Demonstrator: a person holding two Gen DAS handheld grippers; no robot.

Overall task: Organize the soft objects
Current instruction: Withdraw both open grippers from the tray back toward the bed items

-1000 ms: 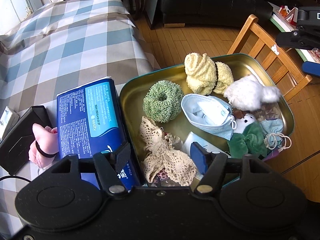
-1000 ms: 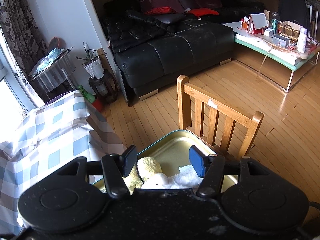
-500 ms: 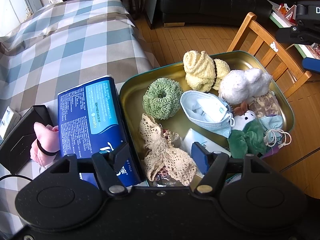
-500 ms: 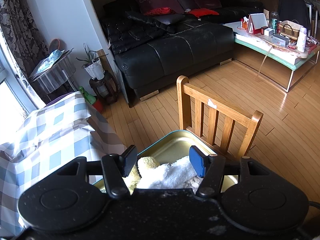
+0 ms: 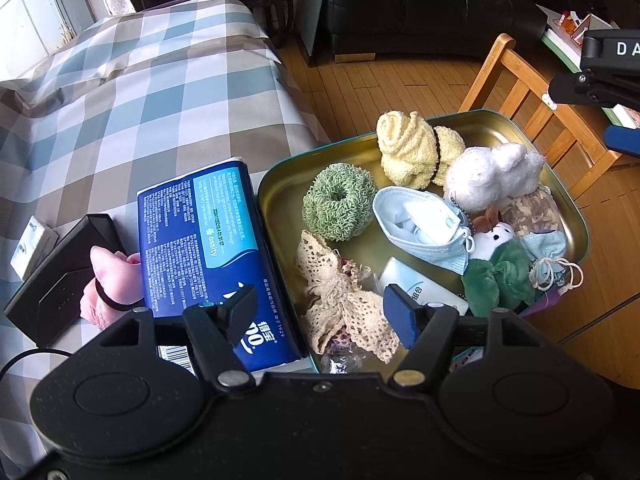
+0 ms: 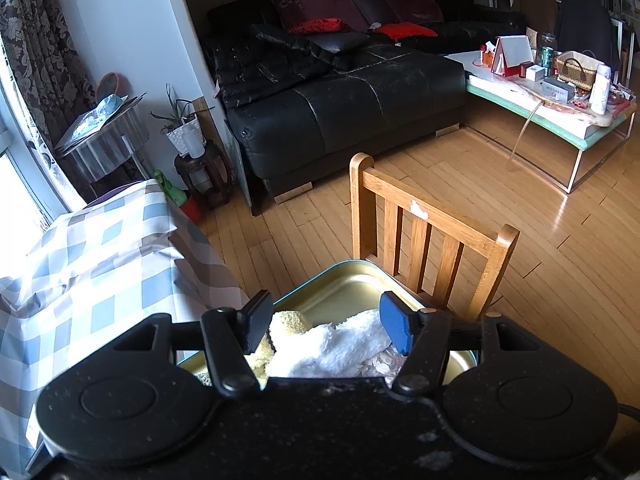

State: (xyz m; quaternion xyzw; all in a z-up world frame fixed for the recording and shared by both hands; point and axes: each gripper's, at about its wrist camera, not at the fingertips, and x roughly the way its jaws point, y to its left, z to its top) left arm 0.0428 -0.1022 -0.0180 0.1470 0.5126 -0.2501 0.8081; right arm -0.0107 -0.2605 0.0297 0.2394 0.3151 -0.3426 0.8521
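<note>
Left gripper (image 5: 320, 314) hangs wide open and empty over the near end of the shallow gold metal tin with the teal rim (image 5: 276, 184), right above the cream crocheted lace piece (image 5: 340, 308); beside the tin on the checked cloth, touching its left wall, lies the dark blue tissue pack (image 5: 200, 240), with a pink sock roll in a black band (image 5: 108, 284) just past it, not yet in the tin; the change from a second ago is at the far right of the tin, where the fluffy white plush (image 5: 494, 176), then blurred in motion, now sits settled against the pale yellow towelling roll (image 5: 408, 152); the right gripper (image 6: 324, 326) has lifted off it, jaws wide, holding nothing; so, by my reading, one more soft thing is in; hard to read: the tin's near corner is hidden behind the left gripper's body, a white packet (image 5: 420, 288) is half covered, and in the right wrist view only the tops of the plush and yellow roll show
</note>
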